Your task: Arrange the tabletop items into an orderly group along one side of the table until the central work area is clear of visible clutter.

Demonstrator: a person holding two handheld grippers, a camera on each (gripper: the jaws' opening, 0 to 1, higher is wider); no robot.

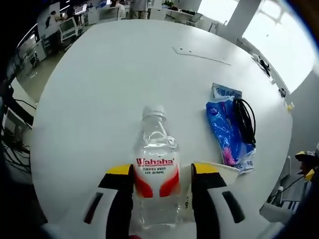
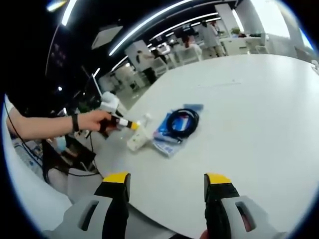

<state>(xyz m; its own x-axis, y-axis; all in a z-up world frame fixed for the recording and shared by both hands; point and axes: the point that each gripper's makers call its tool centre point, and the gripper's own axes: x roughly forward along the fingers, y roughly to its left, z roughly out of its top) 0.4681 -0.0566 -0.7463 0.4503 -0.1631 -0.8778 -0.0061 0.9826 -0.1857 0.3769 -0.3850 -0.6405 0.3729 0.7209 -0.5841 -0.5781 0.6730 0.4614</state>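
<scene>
Big open office out there, ceiling light strips running across the top of the right gripper view, desks and people standing far back, and a wide white tabletop [image 1: 109,89] taking the middle of both views. In the left gripper view, the left gripper [image 1: 162,186] rises from the bottom edge with its yellow-tipped jaws clenched on a clear water bottle [image 1: 156,164], red-and-white label facing up, white cap pointing toward the centre of the frame. Just right of it, at centre right, lies a blue packet [image 1: 223,132] with a coiled black cable [image 1: 245,119] resting on top, and a white card edge peeks out beside the right jaw.

Over to the right gripper view: the right gripper [image 2: 167,181] sits at the bottom, jaws spread wide apart, nothing between them, only bare tabletop [image 2: 249,114] ahead. At centre left a hand [image 2: 92,121] holds the left gripper [image 2: 133,127] at the bottle [image 2: 139,134], near the tabletop's edge. Beside it, the blue packet [image 2: 172,132] carries the black cable [image 2: 182,122] loop.
</scene>
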